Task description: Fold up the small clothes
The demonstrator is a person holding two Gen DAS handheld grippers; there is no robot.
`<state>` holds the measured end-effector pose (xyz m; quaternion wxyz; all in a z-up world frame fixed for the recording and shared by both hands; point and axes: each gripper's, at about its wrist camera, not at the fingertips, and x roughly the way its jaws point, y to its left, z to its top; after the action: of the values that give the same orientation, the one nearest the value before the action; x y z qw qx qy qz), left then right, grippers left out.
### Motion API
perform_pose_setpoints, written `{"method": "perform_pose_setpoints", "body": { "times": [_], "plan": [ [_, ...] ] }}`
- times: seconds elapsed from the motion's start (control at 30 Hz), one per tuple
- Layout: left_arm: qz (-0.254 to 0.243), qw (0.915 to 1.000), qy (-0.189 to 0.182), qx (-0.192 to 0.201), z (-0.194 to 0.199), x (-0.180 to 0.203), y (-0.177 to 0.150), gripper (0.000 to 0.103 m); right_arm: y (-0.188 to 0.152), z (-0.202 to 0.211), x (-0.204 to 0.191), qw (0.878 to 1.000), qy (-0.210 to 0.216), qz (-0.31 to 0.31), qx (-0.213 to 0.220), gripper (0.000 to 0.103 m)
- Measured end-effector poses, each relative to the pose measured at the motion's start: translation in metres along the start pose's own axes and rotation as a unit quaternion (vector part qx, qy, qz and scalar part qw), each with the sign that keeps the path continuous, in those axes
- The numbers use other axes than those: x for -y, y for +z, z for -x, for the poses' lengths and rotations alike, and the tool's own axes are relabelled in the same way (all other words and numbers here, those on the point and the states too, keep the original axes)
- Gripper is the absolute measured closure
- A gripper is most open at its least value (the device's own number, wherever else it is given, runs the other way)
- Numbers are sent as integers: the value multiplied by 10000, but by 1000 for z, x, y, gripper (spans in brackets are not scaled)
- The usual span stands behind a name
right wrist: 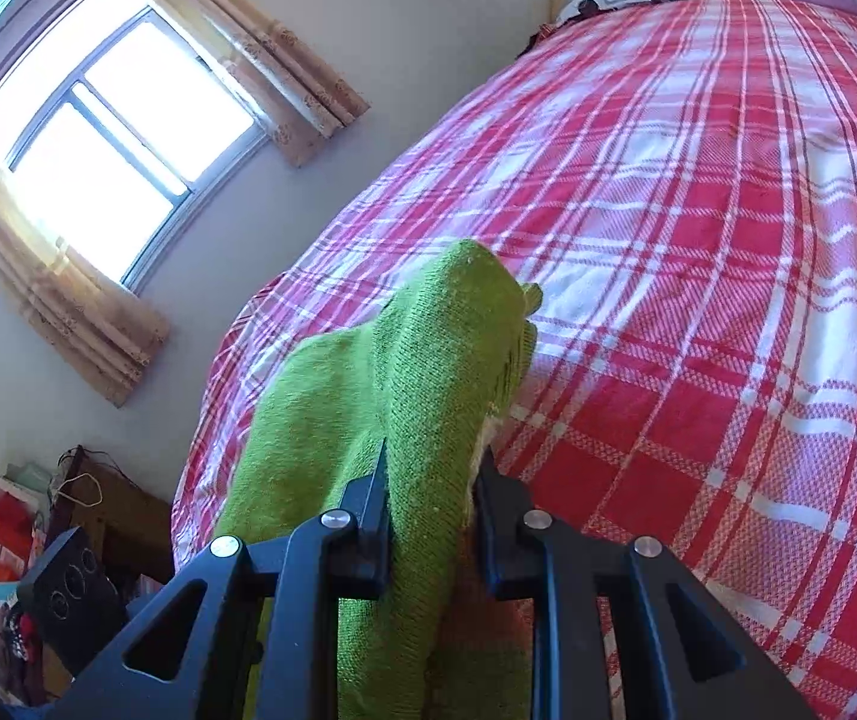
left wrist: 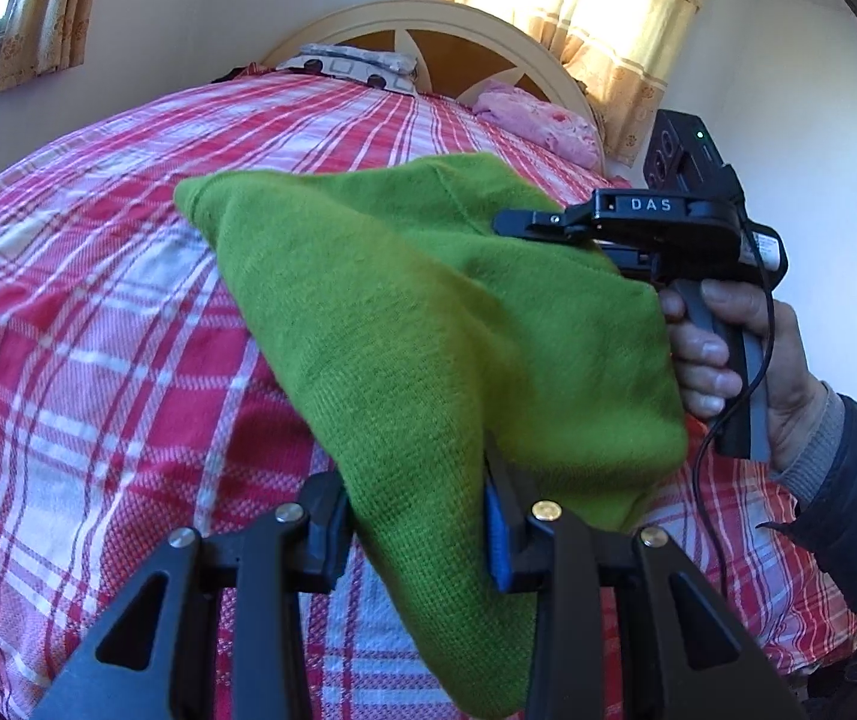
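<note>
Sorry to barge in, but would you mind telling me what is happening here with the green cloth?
A person is folding a small green knit garment over a bed with a red plaid bedspread. The left gripper and the right gripper each pinch part of it, holding it lifted, with its far end near the bedspread. The fold is not finished.

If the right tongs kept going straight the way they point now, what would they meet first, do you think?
Beyond the green cloth already clamped in the right tongs, the line seems to slant down onto the plaid bedspread. Depth is hard to judge through the fisheye.
</note>
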<state>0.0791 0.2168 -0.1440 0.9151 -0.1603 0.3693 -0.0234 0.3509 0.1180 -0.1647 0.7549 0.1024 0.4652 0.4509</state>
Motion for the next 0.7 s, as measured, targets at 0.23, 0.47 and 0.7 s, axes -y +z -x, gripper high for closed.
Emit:
{"method": "perform_pose_setpoints", "body": {
  "times": [0.23,0.47,0.7],
  "plan": [
    [3,10000,-41,39,0,0,-6,64,-6,-8,11,9997,-227,-81,-45,80],
    [152,9999,-65,39,1,-3,-10,58,-10,-9,15,9994,-231,-251,-50,74],
    [146,9999,27,-28,4,1,-9,53,-13,-1,7,9988,-497,-36,-16,72]
  ]
}}
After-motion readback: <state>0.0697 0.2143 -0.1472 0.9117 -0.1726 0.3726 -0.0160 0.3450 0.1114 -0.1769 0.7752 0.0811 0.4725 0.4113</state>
